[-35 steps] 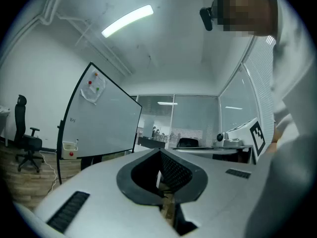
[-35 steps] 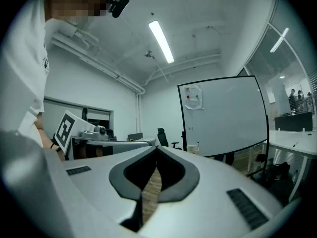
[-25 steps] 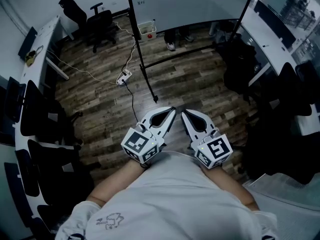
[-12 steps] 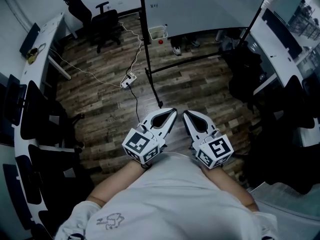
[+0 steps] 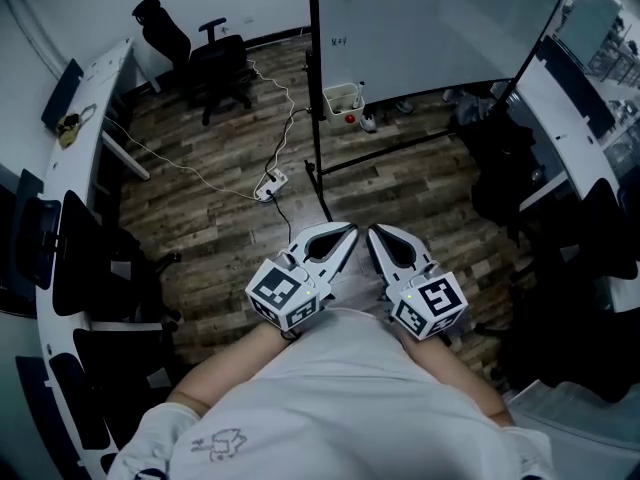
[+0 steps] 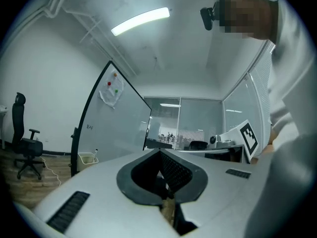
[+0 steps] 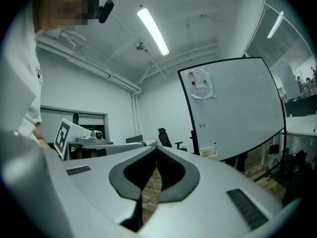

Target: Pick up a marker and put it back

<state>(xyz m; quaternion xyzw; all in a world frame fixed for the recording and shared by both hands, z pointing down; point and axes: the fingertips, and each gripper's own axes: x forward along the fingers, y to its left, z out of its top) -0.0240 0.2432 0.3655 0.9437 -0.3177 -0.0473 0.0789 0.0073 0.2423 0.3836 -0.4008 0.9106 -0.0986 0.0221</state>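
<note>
My left gripper [image 5: 349, 229] and right gripper [image 5: 372, 230] are held side by side close to my body, pointing level toward a whiteboard [image 5: 430, 28] on a black stand. Both are shut with nothing between the jaws; the left gripper [image 6: 159, 151] and right gripper [image 7: 156, 147] show their tips meeting. A small white basket [image 5: 342, 98] hangs low at the board's left post, well ahead of both grippers. In the left gripper view a thin marker-like stick [image 6: 95, 151] stands in the basket [image 6: 88, 158]. The basket [image 7: 209, 153] also shows in the right gripper view.
A power strip [image 5: 270, 183] with a white cable lies on the wood floor ahead on the left. Black office chairs [image 5: 215, 63] stand at the back left beside a white desk [image 5: 95, 98]. Dark chairs and desks [image 5: 560, 118] line the right side.
The whiteboard, basket and power strip have drawn nearer and lower in the head view as I moved toward them. Both grippers stay shut in the same pose before my body.
</note>
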